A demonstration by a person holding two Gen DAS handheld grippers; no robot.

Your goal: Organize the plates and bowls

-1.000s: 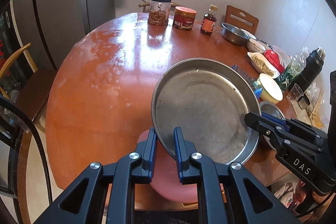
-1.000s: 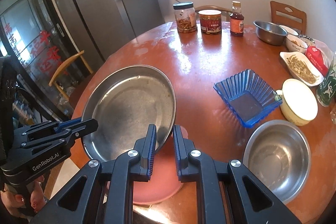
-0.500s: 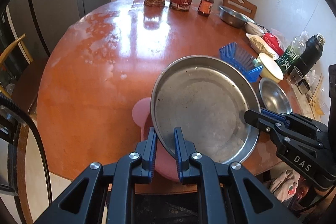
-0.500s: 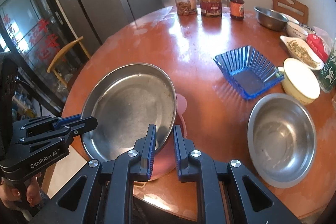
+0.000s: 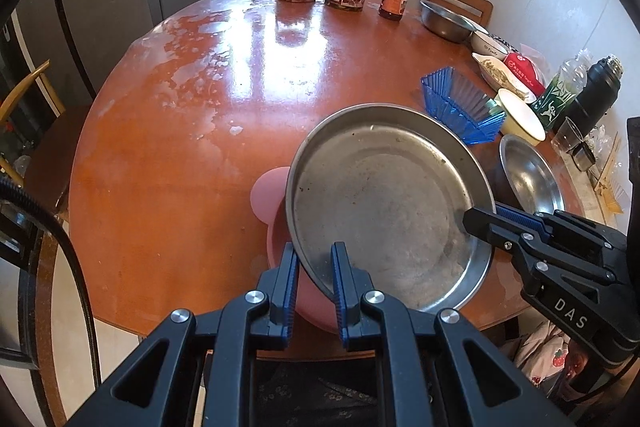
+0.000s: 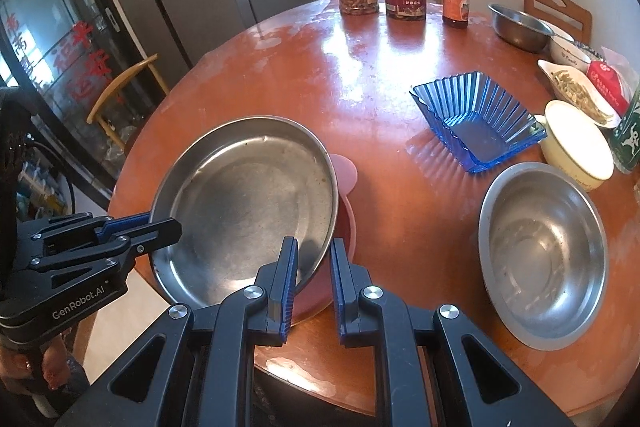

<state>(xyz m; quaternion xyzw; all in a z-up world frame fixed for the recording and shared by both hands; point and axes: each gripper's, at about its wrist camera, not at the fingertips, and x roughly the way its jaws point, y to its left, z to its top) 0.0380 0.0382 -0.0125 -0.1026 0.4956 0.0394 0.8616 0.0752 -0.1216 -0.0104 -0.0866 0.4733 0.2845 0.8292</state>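
Gripping opposite edges of the steel plate (image 5: 384, 203), the left tongs (image 5: 314, 267) and the right tongs (image 6: 314, 267) are each clamped on its rim, one on either side. Over the last second both have carried the plate down toward the pink plate (image 5: 272, 195) that lies at the near edge of the round worktop (image 5: 180, 155); the pink plate now shows more fully beneath it, and the steel plate hangs tilted just above it — whether the two touch cannot be told. That suggests the stacking step is nearly done, with only the last lowering and release left. Beyond the pink plate, to its right, a steel bowl (image 6: 540, 251) and a blue dish (image 6: 476, 123) wait apart, unstacked.
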